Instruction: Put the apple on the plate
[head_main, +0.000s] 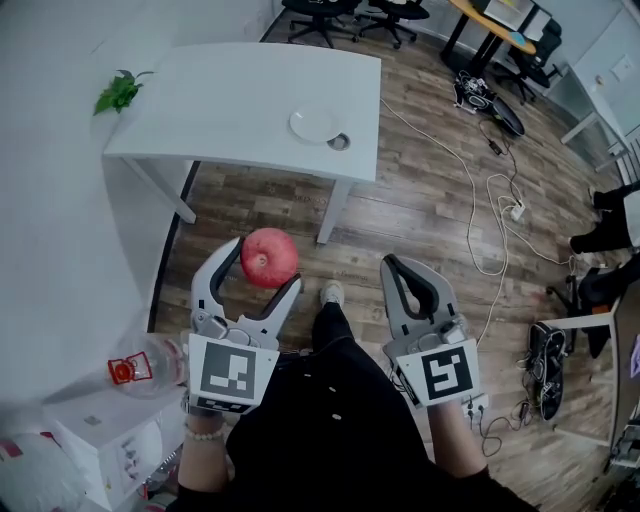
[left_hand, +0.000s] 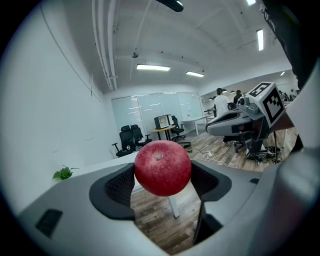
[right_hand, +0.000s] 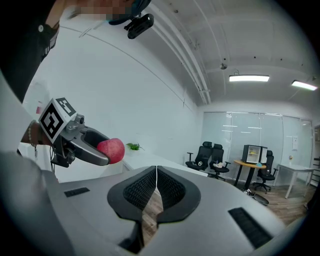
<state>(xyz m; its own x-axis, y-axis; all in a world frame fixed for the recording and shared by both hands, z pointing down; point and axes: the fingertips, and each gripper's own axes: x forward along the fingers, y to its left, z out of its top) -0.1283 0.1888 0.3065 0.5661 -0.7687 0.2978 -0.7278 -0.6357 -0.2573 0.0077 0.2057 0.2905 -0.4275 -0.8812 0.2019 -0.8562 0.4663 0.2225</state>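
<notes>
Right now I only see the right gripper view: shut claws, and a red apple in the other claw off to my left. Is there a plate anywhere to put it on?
Observer: Yes. The head view shows a white plate lying empty on the white table ahead.
Operator: Is the apple held properly?
Observer: The left gripper view shows the apple pinched between both dark pads of the left gripper, up in the air.
Operator: Anything by the plate?
Observer: A small round grey object sits right beside its rim, near the table's edge.
</notes>
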